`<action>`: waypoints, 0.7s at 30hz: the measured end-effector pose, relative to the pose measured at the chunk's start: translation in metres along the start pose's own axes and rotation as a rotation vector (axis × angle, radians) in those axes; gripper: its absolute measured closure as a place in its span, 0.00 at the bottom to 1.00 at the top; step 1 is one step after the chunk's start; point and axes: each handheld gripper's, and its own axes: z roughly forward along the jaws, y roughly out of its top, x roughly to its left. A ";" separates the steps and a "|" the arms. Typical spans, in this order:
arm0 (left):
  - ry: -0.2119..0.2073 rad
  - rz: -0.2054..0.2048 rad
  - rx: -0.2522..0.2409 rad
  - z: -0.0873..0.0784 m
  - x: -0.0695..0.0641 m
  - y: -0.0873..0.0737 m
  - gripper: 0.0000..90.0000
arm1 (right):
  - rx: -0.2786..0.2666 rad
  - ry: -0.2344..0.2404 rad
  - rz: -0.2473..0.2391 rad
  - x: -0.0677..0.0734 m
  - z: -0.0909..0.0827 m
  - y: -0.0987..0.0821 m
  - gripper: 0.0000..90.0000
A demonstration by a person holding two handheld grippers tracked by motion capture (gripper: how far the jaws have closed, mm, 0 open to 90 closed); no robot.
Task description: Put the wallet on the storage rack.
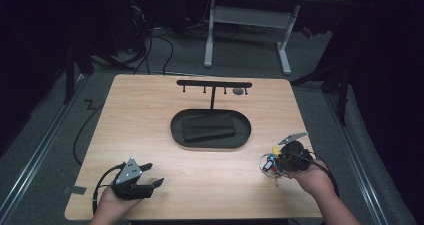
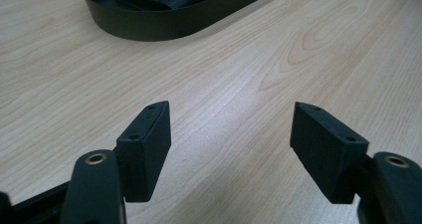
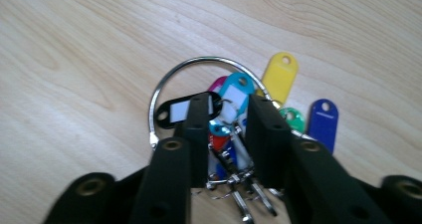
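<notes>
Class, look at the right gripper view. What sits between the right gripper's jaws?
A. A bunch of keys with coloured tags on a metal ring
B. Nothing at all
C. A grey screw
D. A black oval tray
A: the right gripper has the bunch of keys between its jaws, its coloured tags fanned on the wooden table.

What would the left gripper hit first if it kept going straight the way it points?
Probably the rim of the black oval tray. The left gripper, jaws open and empty, points across bare table toward it, though its line may pass just right of the tray; depth is unclear.
</notes>
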 end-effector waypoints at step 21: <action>0.003 -0.005 0.006 -0.001 0.004 -0.003 0.38 | 0.164 0.079 -0.018 -0.021 0.032 0.036 0.83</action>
